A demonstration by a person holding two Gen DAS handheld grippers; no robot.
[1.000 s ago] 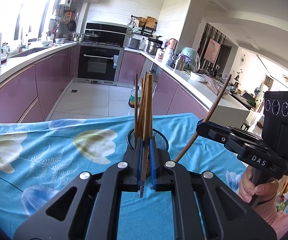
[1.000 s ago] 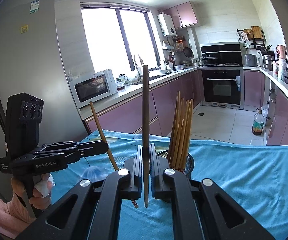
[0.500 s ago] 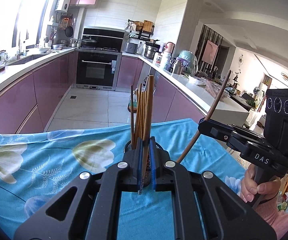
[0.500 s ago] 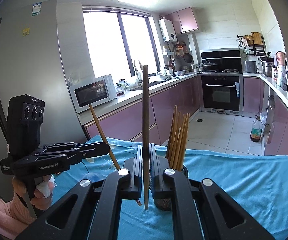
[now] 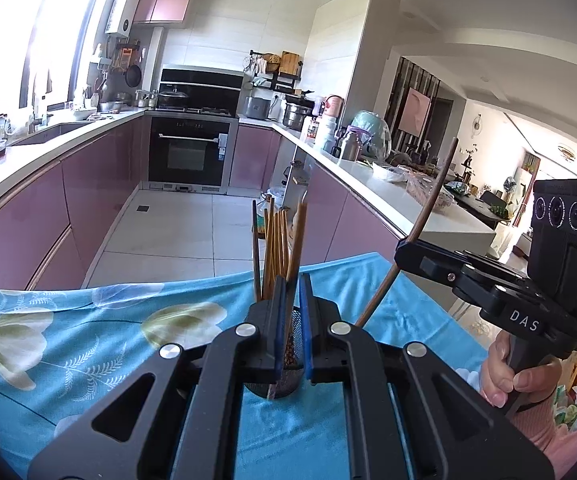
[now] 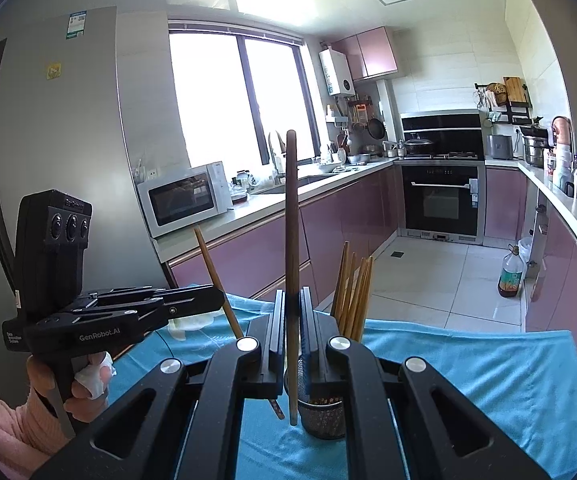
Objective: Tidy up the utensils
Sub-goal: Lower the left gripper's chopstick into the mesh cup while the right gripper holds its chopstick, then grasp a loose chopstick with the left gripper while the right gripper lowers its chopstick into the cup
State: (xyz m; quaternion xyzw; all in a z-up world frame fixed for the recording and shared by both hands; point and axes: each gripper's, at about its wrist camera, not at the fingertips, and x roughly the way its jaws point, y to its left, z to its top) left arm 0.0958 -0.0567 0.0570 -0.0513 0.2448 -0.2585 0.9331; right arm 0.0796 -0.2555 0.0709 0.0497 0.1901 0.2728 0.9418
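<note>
Both tools are clamped on chopsticks — left tool (image 5: 291, 304) on a light chopstick (image 5: 298, 236), right tool (image 6: 291, 320) on a dark chopstick (image 6: 291, 216).

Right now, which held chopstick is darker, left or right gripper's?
The right gripper holds the darker chopstick, dark brown; the left gripper's chopstick is light tan.

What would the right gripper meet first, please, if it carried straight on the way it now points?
Probably the mesh utensil holder with its chopsticks, just beyond the right gripper, a little right of its line. The gripper is shut on a dark chopstick, whose lower end might touch first; depth is unclear.
</note>
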